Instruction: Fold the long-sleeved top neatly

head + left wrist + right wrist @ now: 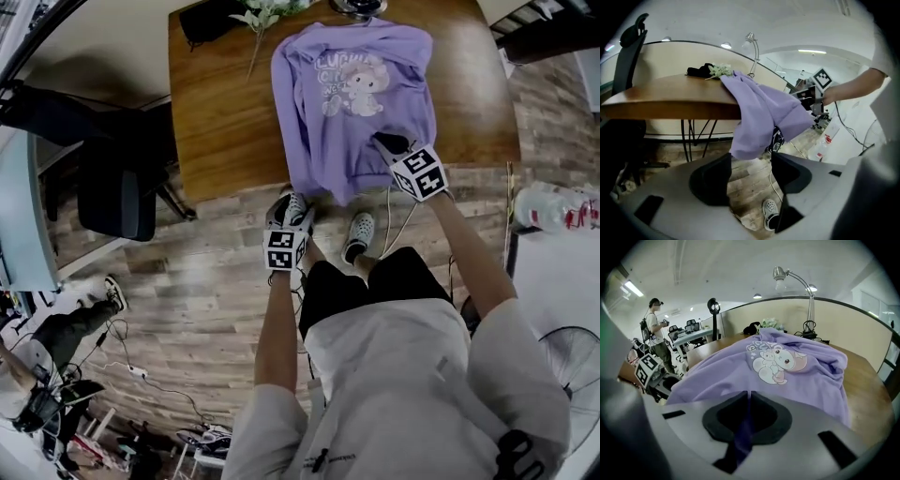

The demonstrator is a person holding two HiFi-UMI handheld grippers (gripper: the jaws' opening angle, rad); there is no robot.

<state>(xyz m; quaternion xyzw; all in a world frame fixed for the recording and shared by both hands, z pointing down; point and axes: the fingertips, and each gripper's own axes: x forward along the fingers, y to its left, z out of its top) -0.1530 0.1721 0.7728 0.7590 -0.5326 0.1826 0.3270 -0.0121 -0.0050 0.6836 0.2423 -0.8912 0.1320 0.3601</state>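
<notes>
My right hand-held gripper (746,399) is clamped on the near edge of the purple long-sleeved top (356,94) spread on the bench (216,122); my left hand-held gripper (751,171) gapes wide, empty, off the bench's edge.

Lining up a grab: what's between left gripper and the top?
Nothing; in the left gripper view only bare air separates the left gripper from the top.

Lilac long-sleeved top (354,103) with cartoon print lies rumpled on the table; hem overhanging near edge.
</notes>
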